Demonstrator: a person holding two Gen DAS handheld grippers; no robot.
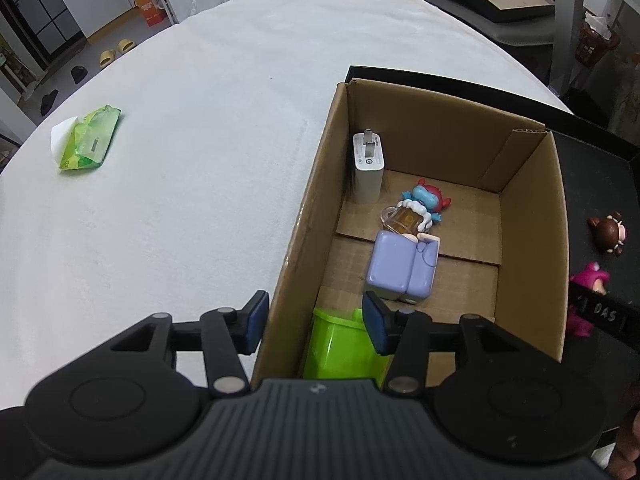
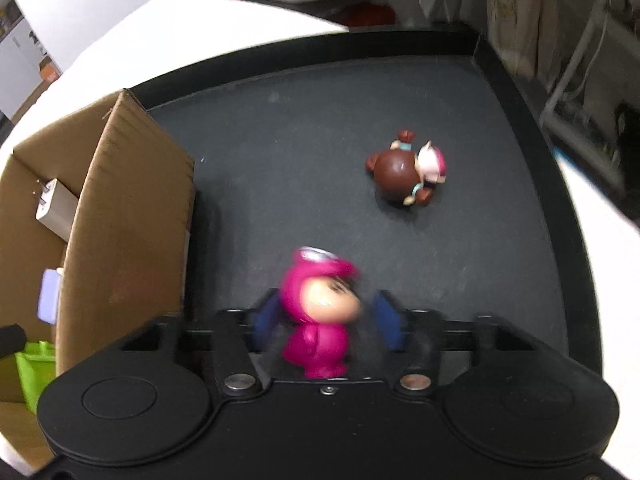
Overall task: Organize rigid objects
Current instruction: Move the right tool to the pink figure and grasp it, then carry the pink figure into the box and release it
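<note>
Pink figurine point(image 2: 320, 320) between hand-held gripper point(image 2: 326, 320) pads

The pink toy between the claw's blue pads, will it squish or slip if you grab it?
The pink toy looks like hard, glossy plastic, so it probably won't squish but might slip. Its big head over a small body suggests it tips easily. It is blurred, so I'm not sure.

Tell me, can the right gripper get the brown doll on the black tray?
Probably not yet: the right gripper has the pink figure between its fingers. The brown doll lies unobstructed on the black tray.
</note>
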